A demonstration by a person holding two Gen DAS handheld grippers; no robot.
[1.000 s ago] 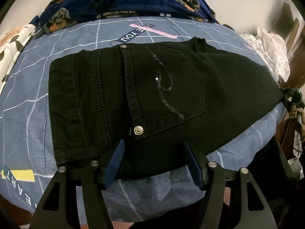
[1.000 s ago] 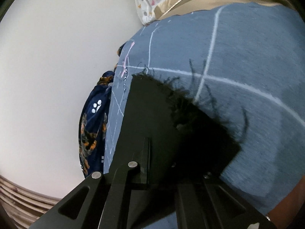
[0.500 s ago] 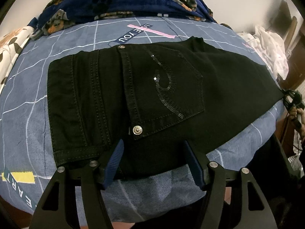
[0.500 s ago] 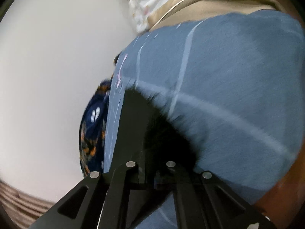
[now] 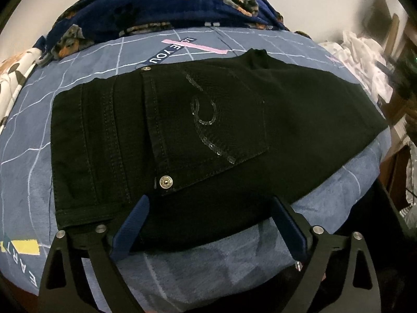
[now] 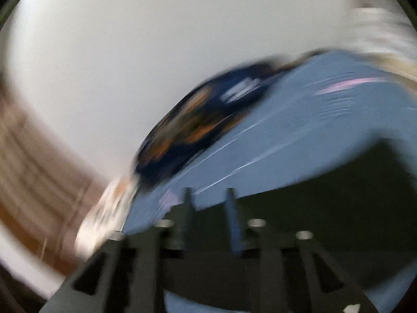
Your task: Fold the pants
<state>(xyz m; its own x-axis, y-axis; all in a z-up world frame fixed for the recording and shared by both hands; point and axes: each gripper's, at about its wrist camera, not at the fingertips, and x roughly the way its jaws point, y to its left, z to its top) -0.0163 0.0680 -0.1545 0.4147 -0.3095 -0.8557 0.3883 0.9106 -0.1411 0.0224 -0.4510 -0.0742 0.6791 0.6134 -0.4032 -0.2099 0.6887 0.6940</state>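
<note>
Black pants [image 5: 208, 135] lie flat on a blue bedsheet [image 5: 208, 266], waistband to the left, a sequined back pocket [image 5: 211, 125] facing up. My left gripper [image 5: 208, 208] is open and empty, its blue-padded fingers [image 5: 130, 229] over the near edge of the pants. The right wrist view is heavily blurred. There my right gripper [image 6: 208, 195] shows a gap between its fingers, with nothing seen in it, and a dark stretch of the pants [image 6: 325, 195] lies to its right.
A dark blue dog-print blanket [image 5: 161, 13] lies along the far edge of the bed. A patterned pillow [image 5: 13, 78] is at far left. White clothes [image 5: 365, 60] are heaped at far right. A pale wall [image 6: 130, 52] rises behind the bed.
My right gripper was shut on the pant leg's frayed hem. Now it has swung away fast and stands partly open. The left gripper and pants have barely moved.
</note>
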